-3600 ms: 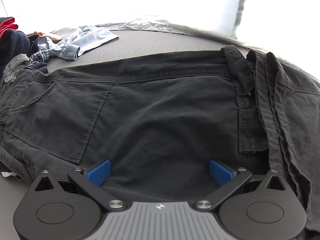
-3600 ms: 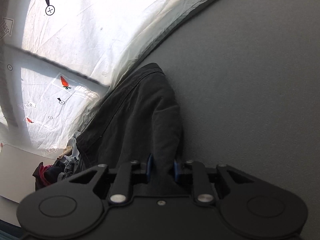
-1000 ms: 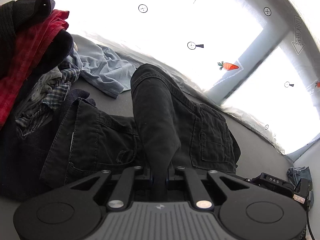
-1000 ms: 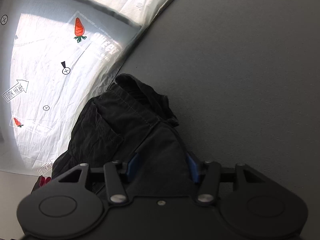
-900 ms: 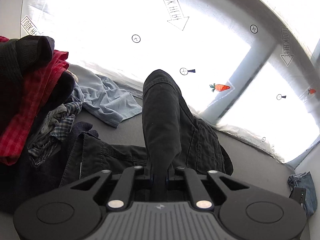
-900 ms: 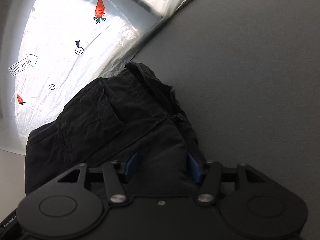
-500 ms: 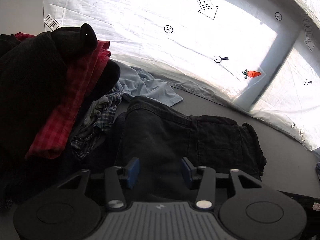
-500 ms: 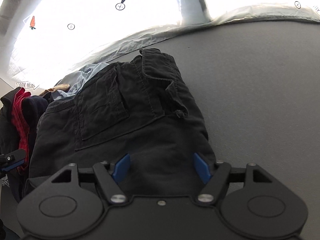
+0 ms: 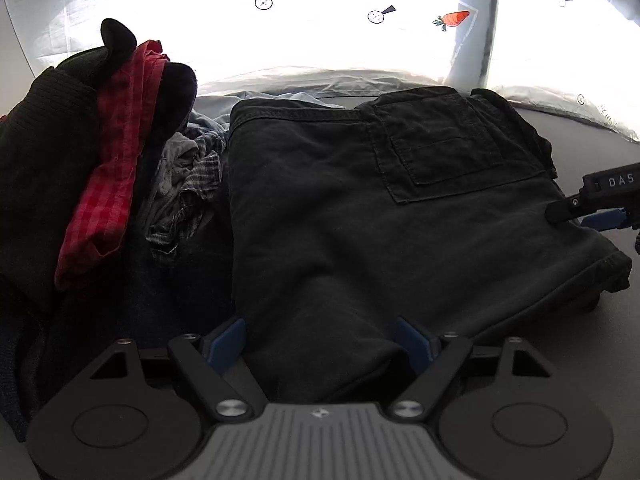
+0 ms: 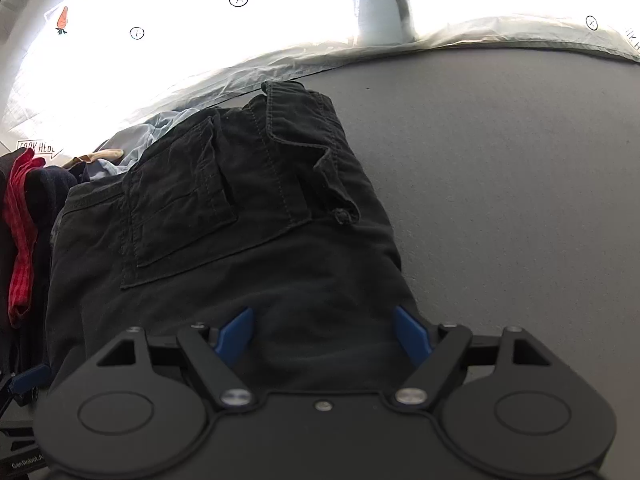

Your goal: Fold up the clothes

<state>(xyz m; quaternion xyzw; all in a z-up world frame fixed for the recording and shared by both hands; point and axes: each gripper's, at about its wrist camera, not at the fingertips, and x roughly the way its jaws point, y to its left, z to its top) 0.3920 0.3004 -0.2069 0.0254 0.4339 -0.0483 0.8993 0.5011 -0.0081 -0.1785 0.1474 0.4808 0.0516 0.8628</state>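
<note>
The black trousers point(image 9: 360, 208) lie folded flat on the grey table, back pocket up; they also show in the right wrist view point(image 10: 224, 248). My left gripper point(image 9: 322, 344) is open, its blue fingers apart over the near edge of the fold, holding nothing. My right gripper point(image 10: 324, 330) is open over the trousers' near right edge, holding nothing. The right gripper shows at the right edge of the left wrist view point(image 9: 600, 200).
A heap of unfolded clothes point(image 9: 80, 168), black, red-checked and blue plaid, stands left of the trousers. A light blue garment point(image 10: 160, 128) lies behind them. A white printed sheet point(image 10: 280, 40) hangs at the back. Grey table point(image 10: 520, 200) stretches to the right.
My left gripper let go of the trouser leg and opened wide. The leg now lies folded over the trousers. Both grippers came lower and the right one opened wider.
</note>
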